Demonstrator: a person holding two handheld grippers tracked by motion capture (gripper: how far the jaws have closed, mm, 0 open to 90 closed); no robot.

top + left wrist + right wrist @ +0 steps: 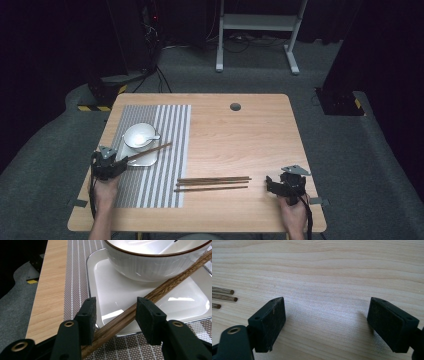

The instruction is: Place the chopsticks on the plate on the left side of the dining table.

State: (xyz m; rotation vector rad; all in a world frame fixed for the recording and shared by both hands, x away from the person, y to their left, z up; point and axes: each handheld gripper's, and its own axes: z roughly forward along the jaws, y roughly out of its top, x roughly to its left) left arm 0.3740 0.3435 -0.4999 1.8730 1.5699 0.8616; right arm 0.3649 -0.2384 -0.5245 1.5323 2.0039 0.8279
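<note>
One chopstick already lies across the white tray, leaning against the bowl that stands on it, and its near end passes between the jaws of the left tool. The jaws stand apart around the stick; it seems to touch the right jaw, but there is a gap to the left one, so I judge it is released, not clenched. In the high view the tray sits on the striped mat at the left of the counter. Three more chopsticks lie together on the bare wood, near the mat's edge. The right tool rests wide open over the counter, grasping nothing, just beside their ends. So the work looks about a quarter done: three sticks are left to carry over.
</note>
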